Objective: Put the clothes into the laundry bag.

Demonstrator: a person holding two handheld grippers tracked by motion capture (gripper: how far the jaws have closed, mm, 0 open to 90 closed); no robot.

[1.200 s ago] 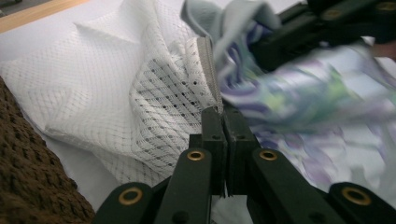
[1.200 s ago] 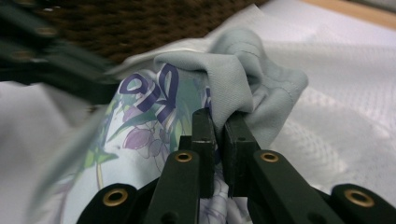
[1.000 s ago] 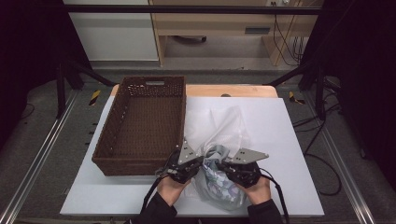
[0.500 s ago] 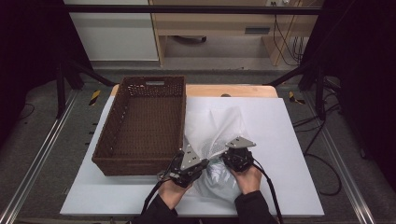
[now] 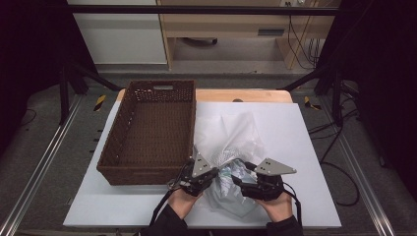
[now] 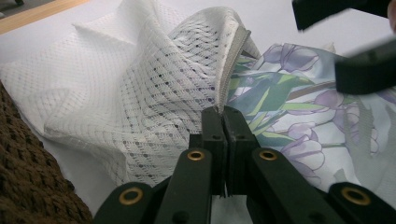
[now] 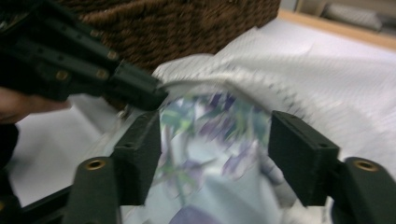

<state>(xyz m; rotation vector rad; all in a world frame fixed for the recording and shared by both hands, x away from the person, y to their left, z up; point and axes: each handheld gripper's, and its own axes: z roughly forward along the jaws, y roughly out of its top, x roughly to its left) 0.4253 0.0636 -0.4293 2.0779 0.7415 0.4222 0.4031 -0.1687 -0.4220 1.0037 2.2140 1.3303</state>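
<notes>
two grippers work a flowered cloth [image 6: 299,116] in a mesh bag [image 6: 154,88].
left gripper [image 6: 223,122] pinches the bag's zipper edge; right gripper [image 7: 215,140] gapes wide, so the edge may slip free.

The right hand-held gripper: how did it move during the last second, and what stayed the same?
The right hand-held gripper went forward over the mesh bag half a second ago, then came back toward the person; its jaws now stand open around the floral cloth. The left hand-held gripper stayed shut on the bag's zipper edge. The basket did not move.
</notes>
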